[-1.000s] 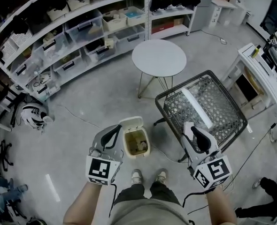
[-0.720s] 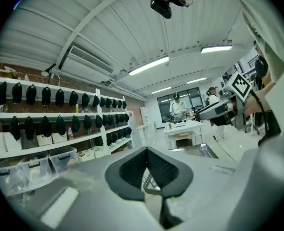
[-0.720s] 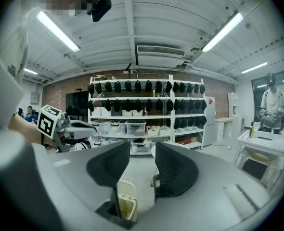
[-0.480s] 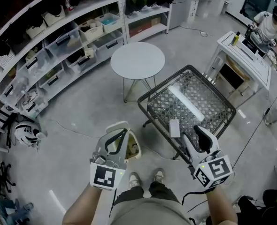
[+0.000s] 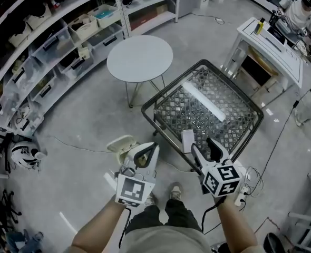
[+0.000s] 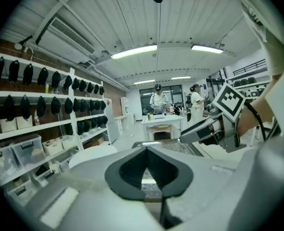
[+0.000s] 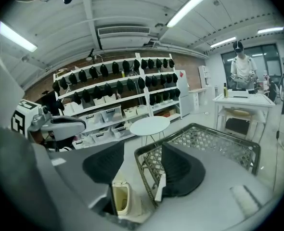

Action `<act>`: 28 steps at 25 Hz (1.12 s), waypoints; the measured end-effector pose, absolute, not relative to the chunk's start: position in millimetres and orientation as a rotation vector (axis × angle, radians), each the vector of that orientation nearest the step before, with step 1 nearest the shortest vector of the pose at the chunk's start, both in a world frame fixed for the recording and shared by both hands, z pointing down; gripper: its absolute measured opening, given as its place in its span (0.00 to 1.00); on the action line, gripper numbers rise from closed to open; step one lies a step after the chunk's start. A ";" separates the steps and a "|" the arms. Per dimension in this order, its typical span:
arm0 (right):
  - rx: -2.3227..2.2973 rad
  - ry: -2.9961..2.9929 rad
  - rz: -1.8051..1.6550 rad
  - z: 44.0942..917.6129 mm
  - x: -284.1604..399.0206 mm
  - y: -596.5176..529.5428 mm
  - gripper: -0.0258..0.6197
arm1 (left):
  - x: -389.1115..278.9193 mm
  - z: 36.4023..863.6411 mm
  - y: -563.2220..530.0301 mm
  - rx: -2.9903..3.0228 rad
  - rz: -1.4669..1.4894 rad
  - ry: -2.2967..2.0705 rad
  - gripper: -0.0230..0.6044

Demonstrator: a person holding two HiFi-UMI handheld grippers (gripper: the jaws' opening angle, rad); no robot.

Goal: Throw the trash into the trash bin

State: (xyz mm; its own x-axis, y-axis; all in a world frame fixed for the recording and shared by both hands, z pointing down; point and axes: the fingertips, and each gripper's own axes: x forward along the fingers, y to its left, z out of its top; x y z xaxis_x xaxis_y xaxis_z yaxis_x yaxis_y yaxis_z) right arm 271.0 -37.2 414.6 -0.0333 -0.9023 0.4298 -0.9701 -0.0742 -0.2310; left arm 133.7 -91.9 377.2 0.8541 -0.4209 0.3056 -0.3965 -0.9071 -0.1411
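Right gripper (image 5: 201, 145): jaws apart, just been opening, nothing pinched between them. White flat trash (image 5: 187, 140) stands just inside the near rim of the wire cart (image 5: 168, 115), beside one jaw. Left gripper (image 5: 154, 147): clenched, empty, beside the cart; trash bin (image 5: 123, 143), open, on the floor at the cart's near corner.

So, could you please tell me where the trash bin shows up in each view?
Head view: trash bin lower centre on the floor, partly behind the left gripper.
Left gripper view: not in it.
Right gripper view: trash bin bottom centre, left of the wire cart.
Shared landmark: the round white table, in all three views.
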 end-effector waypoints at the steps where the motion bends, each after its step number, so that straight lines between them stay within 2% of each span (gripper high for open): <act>1: 2.074 -2.014 0.754 428.7 272.8 -40.4 0.43 | 137.0 388.4 -95.7 -2.964 -0.538 0.648 0.04; 11: 1.992 -1.843 0.985 550.5 293.6 -54.6 0.47 | 156.2 495.8 -127.6 -3.061 -0.780 0.686 0.04; 28: 1.846 -1.676 1.169 678.6 286.7 -58.6 0.58 | 156.4 613.0 -114.7 -3.106 -1.084 0.609 0.04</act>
State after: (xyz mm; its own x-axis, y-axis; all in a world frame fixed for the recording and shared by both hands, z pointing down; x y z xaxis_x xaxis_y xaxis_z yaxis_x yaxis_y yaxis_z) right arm 286.7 -58.6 678.6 -0.0604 -0.6252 0.7781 -0.9461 -0.2126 -0.2443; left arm 156.4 -114.7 613.0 0.7267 -0.2686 0.6323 -0.4000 -0.9137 0.0716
